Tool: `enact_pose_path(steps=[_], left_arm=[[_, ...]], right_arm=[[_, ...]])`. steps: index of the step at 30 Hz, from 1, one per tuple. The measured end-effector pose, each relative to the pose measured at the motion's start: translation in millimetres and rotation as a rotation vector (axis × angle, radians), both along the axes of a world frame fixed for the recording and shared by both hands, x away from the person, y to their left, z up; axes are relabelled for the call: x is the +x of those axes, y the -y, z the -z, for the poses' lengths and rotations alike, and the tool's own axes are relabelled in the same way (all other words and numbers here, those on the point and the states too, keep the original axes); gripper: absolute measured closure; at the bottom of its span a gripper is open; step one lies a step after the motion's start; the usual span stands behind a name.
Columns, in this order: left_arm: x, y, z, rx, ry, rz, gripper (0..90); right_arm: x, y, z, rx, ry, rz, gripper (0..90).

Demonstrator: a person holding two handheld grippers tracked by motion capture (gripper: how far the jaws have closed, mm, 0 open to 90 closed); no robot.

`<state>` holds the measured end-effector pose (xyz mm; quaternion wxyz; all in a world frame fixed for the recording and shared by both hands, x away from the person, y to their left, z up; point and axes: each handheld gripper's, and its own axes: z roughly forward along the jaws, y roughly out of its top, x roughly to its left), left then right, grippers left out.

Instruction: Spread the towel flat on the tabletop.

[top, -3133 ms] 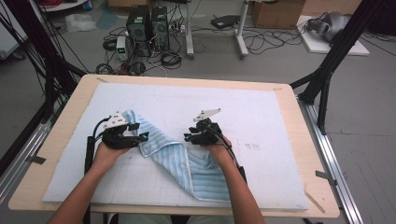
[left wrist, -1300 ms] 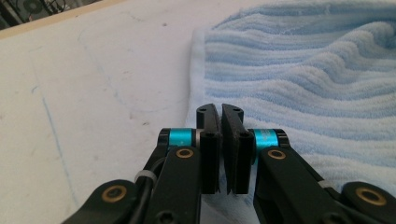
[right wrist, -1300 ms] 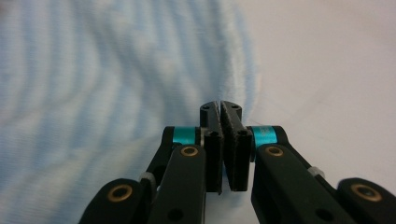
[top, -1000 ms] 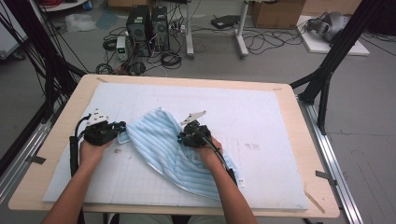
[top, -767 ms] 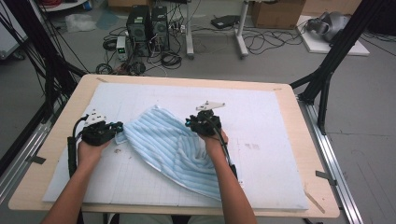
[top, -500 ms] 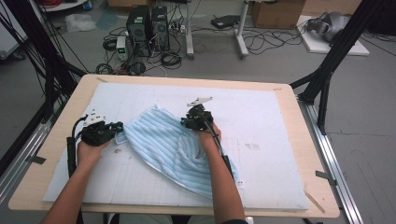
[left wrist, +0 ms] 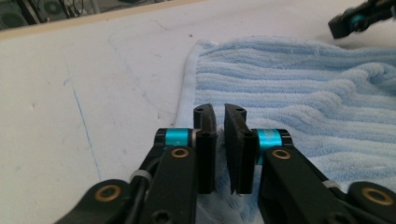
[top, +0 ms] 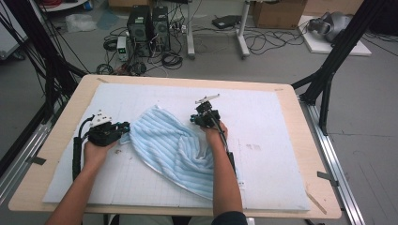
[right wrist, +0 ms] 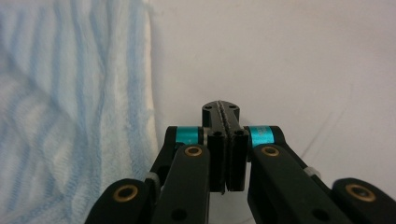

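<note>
On the tabletop: a white mat (top: 263, 108) covers the wooden tabletop (top: 300, 140), and a blue striped towel (top: 173, 145) lies rumpled on it, a little toward 9 o'clock of the mat's middle.
Towel, spread: one corner reaches toward 10 o'clock, its bulk trails toward 5 o'clock under the person's right forearm; folds cross its middle.
Left gripper (top: 123, 127): at 9 o'clock of the towel, held level, pointing toward 3 o'clock at the towel's near edge.
Left fingers: clenched on the towel's edge; in the left gripper view the left gripper (left wrist: 219, 122) shows a slim gap between the pads, with the towel (left wrist: 299, 88) bunched between and under them.
Right gripper (top: 196, 120): at 1 o'clock of the towel's middle, just beside its far edge, over bare mat.
Right fingers: have just been closing and now stand clenched pad to pad with nothing between them; in the right gripper view the right gripper (right wrist: 220, 108) points at bare mat (right wrist: 299, 60), with the towel (right wrist: 70, 93) at 9 o'clock, apart from the fingers.
Floor beyond 12 o'clock: computer towers (top: 148, 26) and loose cables (top: 263, 42).
</note>
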<state>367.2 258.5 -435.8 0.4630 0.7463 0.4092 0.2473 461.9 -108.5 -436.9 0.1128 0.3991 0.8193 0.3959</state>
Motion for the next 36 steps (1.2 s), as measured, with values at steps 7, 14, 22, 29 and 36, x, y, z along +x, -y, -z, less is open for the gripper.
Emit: enact_pose_path(steps=[7,14,22,29,36], left_arm=[[-0.5,-9.0,-1.5,-0.020,0.003,-0.011,84.1],[0.1,-13.5,-1.9,-0.033,0.021,-0.036,84.2],[0.0,-6.1,-3.4,-0.037,0.034,-0.092,51.8],[-2.6,-1.8,-5.8,-0.082,0.006,-0.068,48.1],[-2.2,25.7,-0.8,-0.101,-0.051,0.051,46.6]], right_arm=[[1.7,-42.4,7.8,-0.012,-0.007,-0.190,65.3],[-1.5,-67.5,2.7,-0.146,0.050,-0.313,89.1],[13.1,-19.8,-15.0,-0.223,0.183,0.053,89.1],[20.5,33.3,-24.2,-0.301,0.261,0.457,88.2],[5.9,73.6,-41.6,-0.107,0.265,0.393,73.6]])
